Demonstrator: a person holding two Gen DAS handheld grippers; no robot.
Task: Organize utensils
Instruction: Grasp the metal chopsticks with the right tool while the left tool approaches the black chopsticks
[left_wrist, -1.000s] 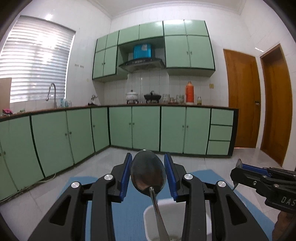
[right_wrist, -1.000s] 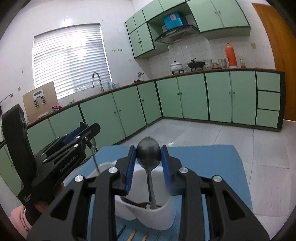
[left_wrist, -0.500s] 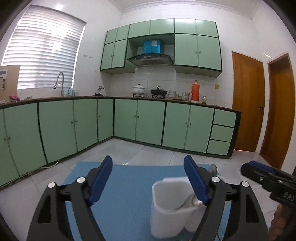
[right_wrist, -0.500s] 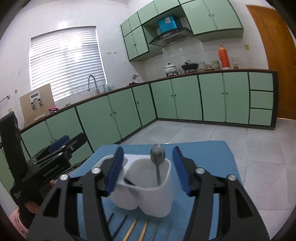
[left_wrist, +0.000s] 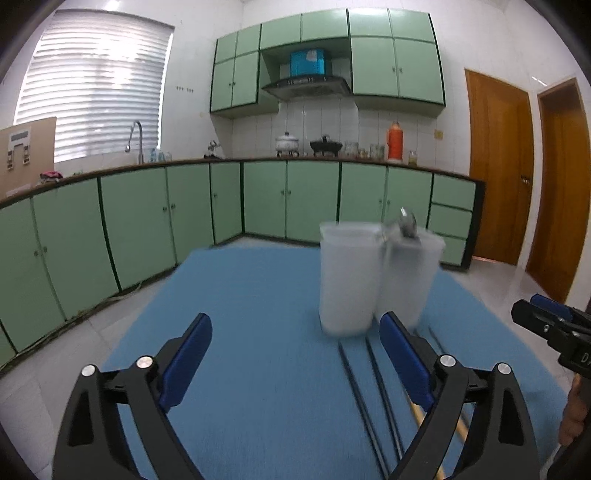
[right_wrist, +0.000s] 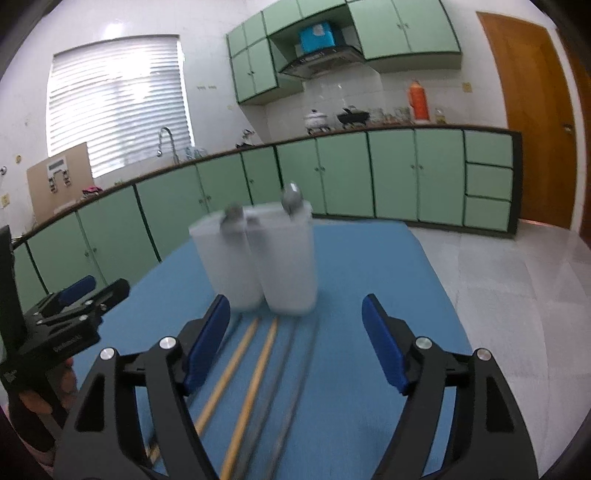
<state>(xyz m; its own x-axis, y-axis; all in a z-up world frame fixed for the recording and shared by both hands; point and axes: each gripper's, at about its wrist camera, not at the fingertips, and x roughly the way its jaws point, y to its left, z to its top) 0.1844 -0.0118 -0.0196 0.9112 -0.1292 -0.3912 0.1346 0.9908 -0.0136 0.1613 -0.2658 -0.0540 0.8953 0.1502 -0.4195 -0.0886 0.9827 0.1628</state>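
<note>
On the blue mat (right_wrist: 369, 258) the white 2-compartment holder (right_wrist: 258, 258) now stands with 2 spoons (right_wrist: 291, 195) in it, 1 bowl showing above each compartment; a second ago each gripper was clamped on a spoon over the holder, and both have since let go and drawn back and down; the left gripper (left_wrist: 295, 354) has just been opening and its jaws stand wide apart with nothing between them; the right gripper (right_wrist: 295, 343) likewise, its jaws apart and empty. The spoon step looks finished; what remains, by my reading, is the chopsticks (right_wrist: 255, 369) lying in a row on the mat just in front of the holder, 2 wooden ones between darker ones, blurred by motion.
</note>
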